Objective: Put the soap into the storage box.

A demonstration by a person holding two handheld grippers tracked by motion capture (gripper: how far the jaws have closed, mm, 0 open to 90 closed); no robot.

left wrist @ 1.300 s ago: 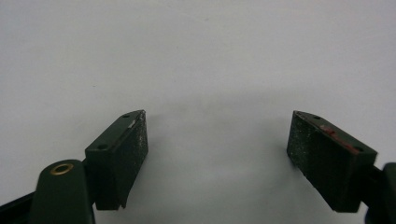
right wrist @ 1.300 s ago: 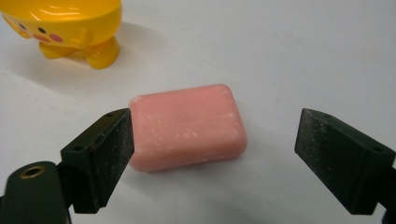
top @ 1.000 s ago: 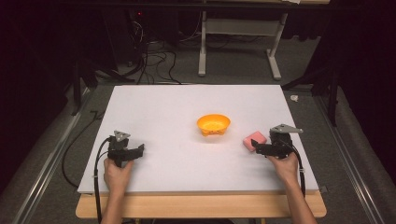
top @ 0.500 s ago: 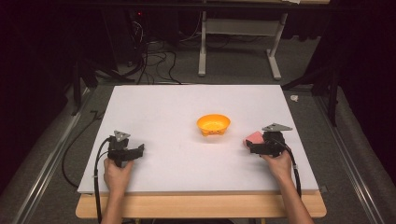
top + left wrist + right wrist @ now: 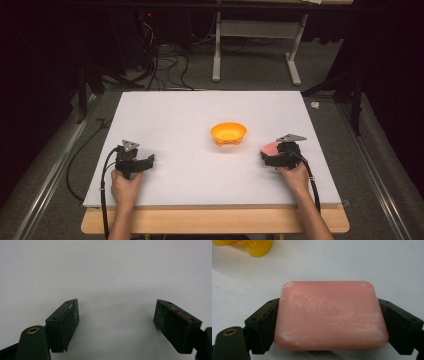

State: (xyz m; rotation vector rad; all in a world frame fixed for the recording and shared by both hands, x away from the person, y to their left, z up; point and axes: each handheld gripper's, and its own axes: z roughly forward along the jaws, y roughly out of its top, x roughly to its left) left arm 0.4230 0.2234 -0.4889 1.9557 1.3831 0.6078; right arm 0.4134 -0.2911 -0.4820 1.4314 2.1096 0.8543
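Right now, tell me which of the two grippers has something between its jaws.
The right gripper: its jaws sit against both ends of the pink soap bar. The left gripper stands open over bare white table.

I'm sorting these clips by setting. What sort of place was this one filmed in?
Most likely a lab or workshop set up for recording. A bare white table stands on a grey floor in a dark room, with loose cables and a metal stand behind it. On the table are just an orange bowl and a pink soap bar.
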